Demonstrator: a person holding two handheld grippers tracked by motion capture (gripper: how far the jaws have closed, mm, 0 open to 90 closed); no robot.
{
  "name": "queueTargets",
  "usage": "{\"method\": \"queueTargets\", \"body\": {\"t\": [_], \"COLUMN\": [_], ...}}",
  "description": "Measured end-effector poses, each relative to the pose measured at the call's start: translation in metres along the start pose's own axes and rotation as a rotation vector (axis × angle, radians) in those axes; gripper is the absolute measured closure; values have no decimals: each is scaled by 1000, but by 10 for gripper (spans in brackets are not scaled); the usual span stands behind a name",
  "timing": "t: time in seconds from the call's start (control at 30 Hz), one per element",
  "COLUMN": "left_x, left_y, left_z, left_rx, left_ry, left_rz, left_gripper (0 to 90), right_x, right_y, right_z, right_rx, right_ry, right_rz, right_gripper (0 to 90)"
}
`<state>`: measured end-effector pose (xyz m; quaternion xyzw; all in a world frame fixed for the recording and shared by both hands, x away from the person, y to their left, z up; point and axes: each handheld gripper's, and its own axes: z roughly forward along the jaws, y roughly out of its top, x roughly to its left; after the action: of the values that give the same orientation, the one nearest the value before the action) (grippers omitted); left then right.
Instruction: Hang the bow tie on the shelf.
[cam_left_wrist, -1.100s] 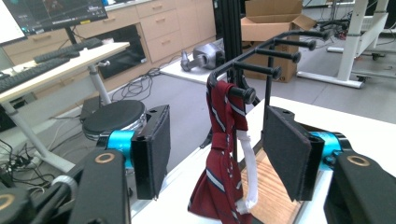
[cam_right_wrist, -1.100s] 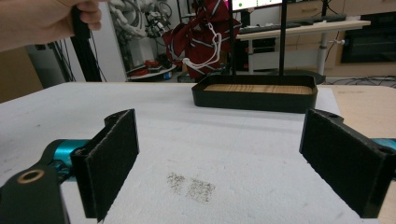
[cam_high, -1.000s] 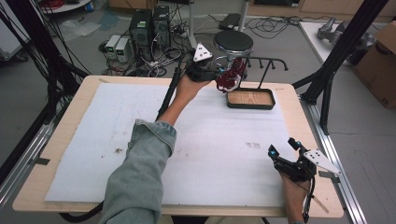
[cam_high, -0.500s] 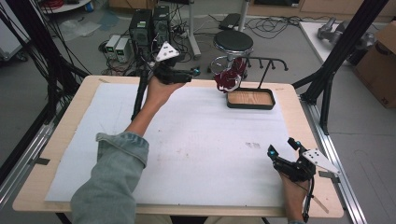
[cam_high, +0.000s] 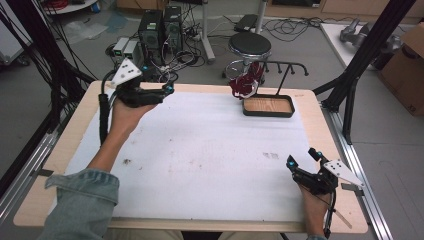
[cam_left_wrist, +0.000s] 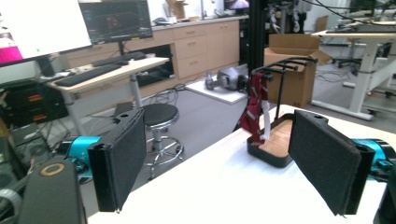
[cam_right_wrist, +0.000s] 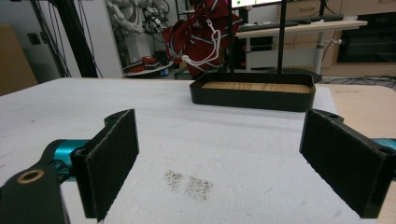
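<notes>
On white table padding (cam_high: 200, 150) (lab beyond), left gripper (cam_high: 167, 91) and right gripper (cam_high: 304, 161) gape wide, empty.

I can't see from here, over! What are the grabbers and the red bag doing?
Left gripper open, empty, jaws just opened. Right gripper open, empty. Red bag hanging on rack. Nothing in the way.

Left gripper (cam_high: 167, 91) and right gripper (cam_high: 302, 159) wide-jawed, empty.

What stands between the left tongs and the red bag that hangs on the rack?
Nothing visible does. The left tongs are open and empty at the table's far left edge. Only bare white mat lies between them and the red bag hanging on the rack.
</notes>
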<state>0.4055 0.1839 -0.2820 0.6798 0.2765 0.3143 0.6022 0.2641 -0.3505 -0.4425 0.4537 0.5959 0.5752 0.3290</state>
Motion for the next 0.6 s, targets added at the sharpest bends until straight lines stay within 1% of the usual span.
{"method": "queueTargets", "body": {"t": [0.03,0.1,0.2,0.23,0.33,0.37,0.43,0.57,0.6], "left_x": [2,5,6,6,4,3,1,-3,-4], "left_y": [-3,-12,-23,-29,-45,-52,-65,-85,-91], "left_z": [-7,-22,-40,-48,-64,-69,-80,-97,-102], "left_rx": [-4,4,9,9,6,11,28,58,64], "left_ry": [9,22,46,57,79,84,91,106,111], "left_rz": [-1,-21,-21,-20,-15,-11,-17,-15,-22], "left_gripper": [198,198,195,195,196,196,196,195,195], "right_x": [0,0,1,1,1,1,1,1,1], "right_y": [0,0,0,0,0,0,0,0,0], "right_z": [0,0,1,1,1,1,2,1,1], "right_rx": [-1,-1,4,4,4,5,4,5,6], "right_ry": [1,-2,-3,-2,-4,-4,-6,-6,-7], "right_rz": [-3,-8,-8,-11,-14,-13,-11,-11,-11], "right_gripper": [108,109,109,108,109,109,109,109,109]}}
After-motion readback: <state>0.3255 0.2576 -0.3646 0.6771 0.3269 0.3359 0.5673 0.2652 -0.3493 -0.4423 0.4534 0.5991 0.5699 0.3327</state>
